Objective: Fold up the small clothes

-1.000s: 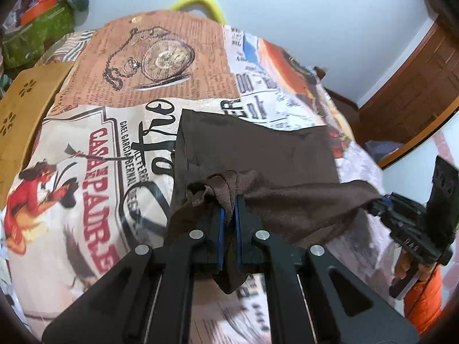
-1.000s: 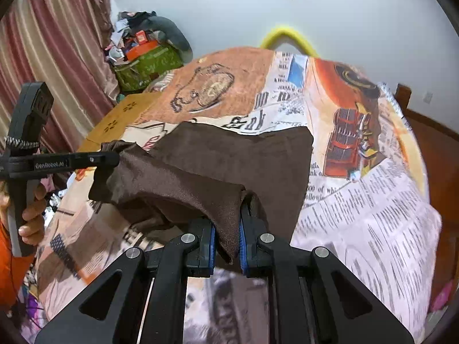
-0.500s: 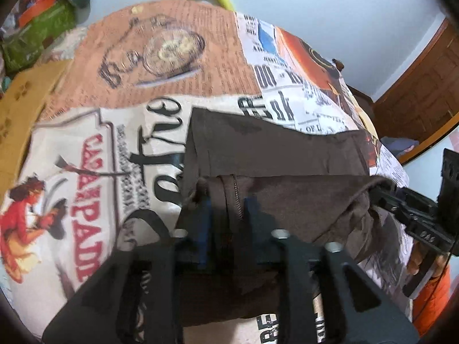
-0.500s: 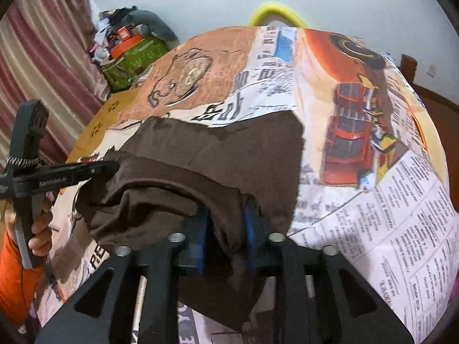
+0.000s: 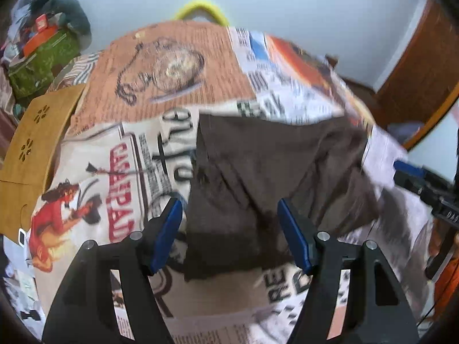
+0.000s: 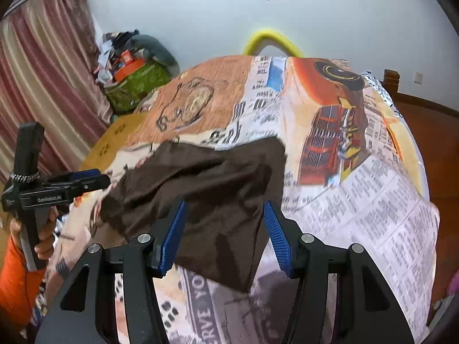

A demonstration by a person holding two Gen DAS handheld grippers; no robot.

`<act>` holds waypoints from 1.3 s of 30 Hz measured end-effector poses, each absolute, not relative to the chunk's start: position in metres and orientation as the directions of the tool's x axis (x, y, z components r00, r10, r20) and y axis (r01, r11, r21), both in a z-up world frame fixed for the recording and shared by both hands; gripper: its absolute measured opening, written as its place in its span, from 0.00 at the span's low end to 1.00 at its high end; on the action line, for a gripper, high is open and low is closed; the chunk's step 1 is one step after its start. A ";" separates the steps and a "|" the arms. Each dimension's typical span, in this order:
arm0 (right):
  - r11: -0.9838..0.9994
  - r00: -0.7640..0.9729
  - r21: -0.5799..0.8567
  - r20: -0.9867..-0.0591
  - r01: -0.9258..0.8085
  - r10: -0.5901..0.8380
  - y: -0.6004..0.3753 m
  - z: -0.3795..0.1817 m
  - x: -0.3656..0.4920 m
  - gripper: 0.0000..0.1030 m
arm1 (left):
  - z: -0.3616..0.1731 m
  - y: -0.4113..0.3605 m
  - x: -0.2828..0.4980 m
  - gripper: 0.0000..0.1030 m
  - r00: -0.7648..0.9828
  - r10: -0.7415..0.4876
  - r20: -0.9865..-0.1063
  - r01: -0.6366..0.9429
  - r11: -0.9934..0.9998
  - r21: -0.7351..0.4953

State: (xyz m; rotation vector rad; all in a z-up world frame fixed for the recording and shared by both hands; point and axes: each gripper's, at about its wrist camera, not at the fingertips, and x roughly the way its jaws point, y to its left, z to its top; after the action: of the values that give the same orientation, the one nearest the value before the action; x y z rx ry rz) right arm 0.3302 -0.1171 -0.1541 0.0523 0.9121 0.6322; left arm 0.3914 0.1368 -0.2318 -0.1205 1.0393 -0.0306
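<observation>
both hand-held grippers, left (image 5: 229,229) and right (image 6: 223,232), gape wide above the brown garment (image 6: 206,200).

You have one brown garment (image 5: 258,189) lying between your spread fingers and just ahead of them. You hold two grippers: the left gripper (image 5: 229,229) and the right gripper (image 6: 223,229), both with jaws wide apart. One printed bedspread (image 6: 358,200) lies under both tools. One yellow hoop (image 6: 269,38) stands far ahead.
</observation>
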 end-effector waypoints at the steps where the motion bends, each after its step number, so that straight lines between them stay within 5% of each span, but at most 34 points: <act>1: 0.820 0.441 0.293 -0.728 -0.492 0.525 -0.113 -0.160 0.329 0.51 | -0.241 0.132 0.391 0.66 0.485 -0.056 -0.873 -0.024 0.997 -0.077; 9: 0.848 0.421 0.201 -0.797 -0.491 0.433 -0.098 -0.205 0.335 0.51 | -0.268 0.105 0.402 0.66 0.462 0.073 -0.884 0.034 0.994 0.100; 17: 0.835 0.414 0.204 -0.793 -0.511 0.447 -0.100 -0.212 0.339 0.52 | -0.246 0.137 0.455 0.66 0.526 0.187 -0.830 -0.085 0.982 0.168; 24: 0.836 0.424 0.220 -0.780 -0.503 0.460 -0.104 -0.210 0.337 0.52 | -0.223 0.174 0.462 0.67 0.561 0.086 -0.823 -0.149 0.989 0.002; 33: 0.839 0.502 0.284 -0.696 -0.464 0.513 -0.110 -0.179 0.362 0.52 | -0.258 0.155 0.434 0.66 0.492 0.014 -0.871 -0.047 0.999 -0.011; 39: 0.841 0.475 0.309 -0.714 -0.445 0.514 -0.100 -0.190 0.385 0.29 | -0.272 0.153 0.432 0.30 0.466 -0.073 -0.882 -0.023 0.995 -0.095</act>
State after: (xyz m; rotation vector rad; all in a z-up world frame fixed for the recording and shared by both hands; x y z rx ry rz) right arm 0.3846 -0.0998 -0.1901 0.0846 0.9014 0.5870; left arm 0.4317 0.1532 -0.2723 -0.0983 1.0863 -0.0307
